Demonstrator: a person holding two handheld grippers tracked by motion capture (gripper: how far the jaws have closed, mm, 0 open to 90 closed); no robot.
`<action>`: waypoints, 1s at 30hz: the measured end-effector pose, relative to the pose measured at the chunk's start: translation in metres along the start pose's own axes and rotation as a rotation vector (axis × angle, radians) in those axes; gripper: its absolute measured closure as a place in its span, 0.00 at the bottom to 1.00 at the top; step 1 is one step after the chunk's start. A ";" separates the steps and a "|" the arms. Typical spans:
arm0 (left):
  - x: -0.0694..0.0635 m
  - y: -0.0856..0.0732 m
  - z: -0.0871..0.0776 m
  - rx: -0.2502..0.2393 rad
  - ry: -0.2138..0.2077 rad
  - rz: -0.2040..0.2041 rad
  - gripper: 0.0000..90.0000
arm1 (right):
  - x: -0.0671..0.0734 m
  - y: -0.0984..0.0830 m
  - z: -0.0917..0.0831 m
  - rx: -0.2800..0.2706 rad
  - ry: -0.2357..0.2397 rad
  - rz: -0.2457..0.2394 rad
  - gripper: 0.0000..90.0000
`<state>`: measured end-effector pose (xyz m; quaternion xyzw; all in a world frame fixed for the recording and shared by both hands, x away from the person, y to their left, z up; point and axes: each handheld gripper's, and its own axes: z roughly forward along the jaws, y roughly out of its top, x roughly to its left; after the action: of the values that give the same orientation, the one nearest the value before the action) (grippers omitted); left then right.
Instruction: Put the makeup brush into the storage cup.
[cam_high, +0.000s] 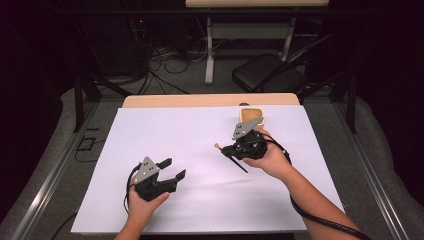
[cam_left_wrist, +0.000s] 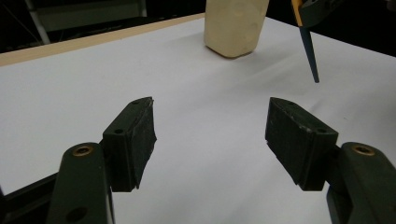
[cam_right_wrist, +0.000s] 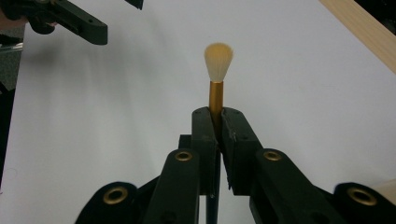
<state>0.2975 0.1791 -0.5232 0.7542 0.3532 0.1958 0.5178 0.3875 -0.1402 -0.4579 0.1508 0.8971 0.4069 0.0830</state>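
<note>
Dim room, dark at both sides and at the back. White sheet (cam_high: 165, 135) spread across most of a pale wood counter (cam_high: 210, 100), bare wood showing only along the far edge. Grey floor (cam_high: 70, 107) around it, with metal rails (cam_high: 50, 175) running along left and right. Beyond the counter, a tangle of black cables (cam_high: 160, 65) on the floor, a white-legged table (cam_high: 250, 30) with a light wood top, and a black chair (cam_high: 267, 72) just right of its leg. Dark equipment at back left, with one small red light (cam_high: 141, 22).
</note>
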 end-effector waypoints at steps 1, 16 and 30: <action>0.000 0.000 0.000 0.000 0.000 0.000 0.37 | 0.001 0.000 -0.001 -0.002 -0.001 -0.001 0.93; 0.000 0.000 0.000 0.002 -0.002 0.000 0.37 | 0.011 -0.010 -0.006 -0.075 -0.015 0.011 0.93; -0.002 0.000 0.001 0.004 -0.005 0.003 0.37 | 0.012 -0.027 -0.008 -0.160 -0.039 0.068 0.93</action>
<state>0.2970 0.1770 -0.5233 0.7563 0.3514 0.1939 0.5167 0.3682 -0.1587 -0.4737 0.1820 0.8544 0.4768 0.0982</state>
